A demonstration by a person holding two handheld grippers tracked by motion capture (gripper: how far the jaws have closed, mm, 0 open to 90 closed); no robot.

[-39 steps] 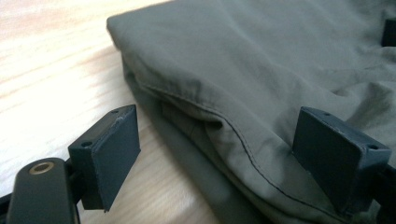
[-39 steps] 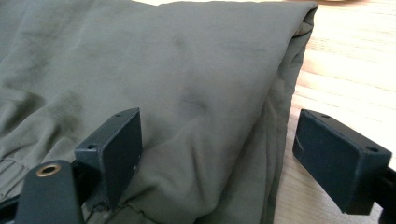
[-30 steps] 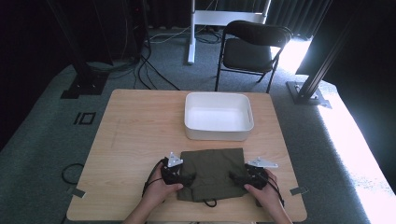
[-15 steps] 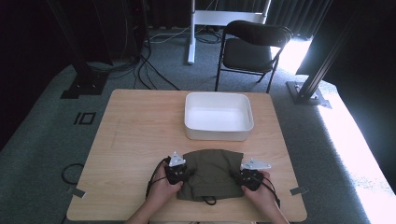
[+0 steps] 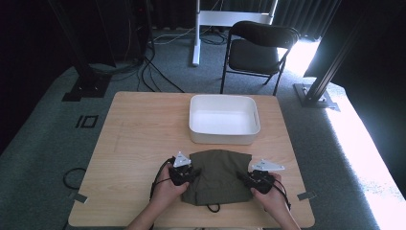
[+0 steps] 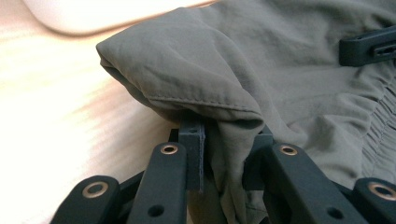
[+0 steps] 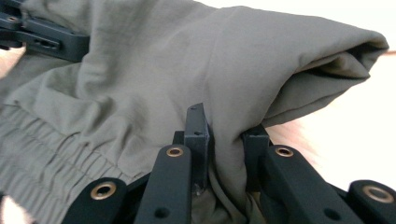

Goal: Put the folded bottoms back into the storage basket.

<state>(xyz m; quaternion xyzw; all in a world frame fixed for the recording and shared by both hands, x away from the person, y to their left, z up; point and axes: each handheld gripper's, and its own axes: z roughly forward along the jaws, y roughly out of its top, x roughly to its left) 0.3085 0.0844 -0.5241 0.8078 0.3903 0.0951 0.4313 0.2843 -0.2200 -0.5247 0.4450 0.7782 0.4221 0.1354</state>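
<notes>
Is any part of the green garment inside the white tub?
No, the green garment lies wholly on the table in front of the white tub, whose inside is bare.

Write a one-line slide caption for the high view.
Both grippers clamp the olive garment on the table, near the white tray.

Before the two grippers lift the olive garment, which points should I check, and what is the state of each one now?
1. Left gripper pinches the olive garment: ok; its jaws have just closed on the fabric.
2. Right gripper pinches the opposite edge: ok; just closed too.
3. Grips sit at similar height on both sides: ok.
4. White bin open, nothing visible inside: ok.
5. Black drawstring free of the table edge: cannot tell.
</notes>
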